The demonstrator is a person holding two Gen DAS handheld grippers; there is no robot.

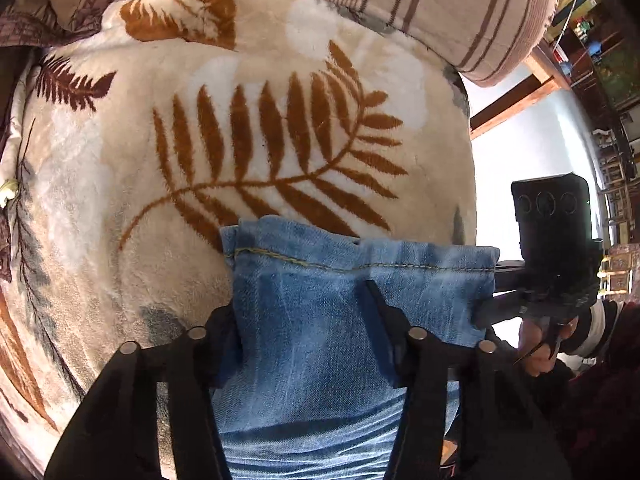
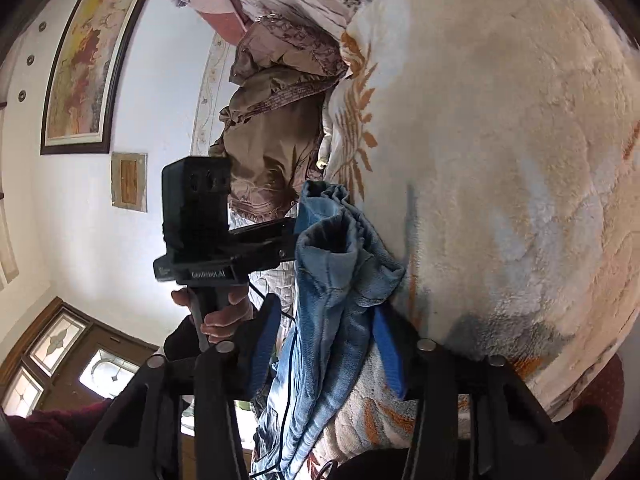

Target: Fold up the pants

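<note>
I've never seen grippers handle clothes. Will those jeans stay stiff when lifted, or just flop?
Probably flop: the jeans bunch into folds where the right gripper holds them. Likely fairly heavy for cloth, since the denim hangs straight down below the left gripper. Probably not slippery; the weave looks coarse against the pads.

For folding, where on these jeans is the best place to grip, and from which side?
Grip the jeans at the stitched leg hem, one gripper at each end, coming in from the side corners. The hem is a thick, straight edge, so it should stay taut between two grips. The left gripper and right gripper both have their jaws around denim near it, above the fleece blanket.
</note>
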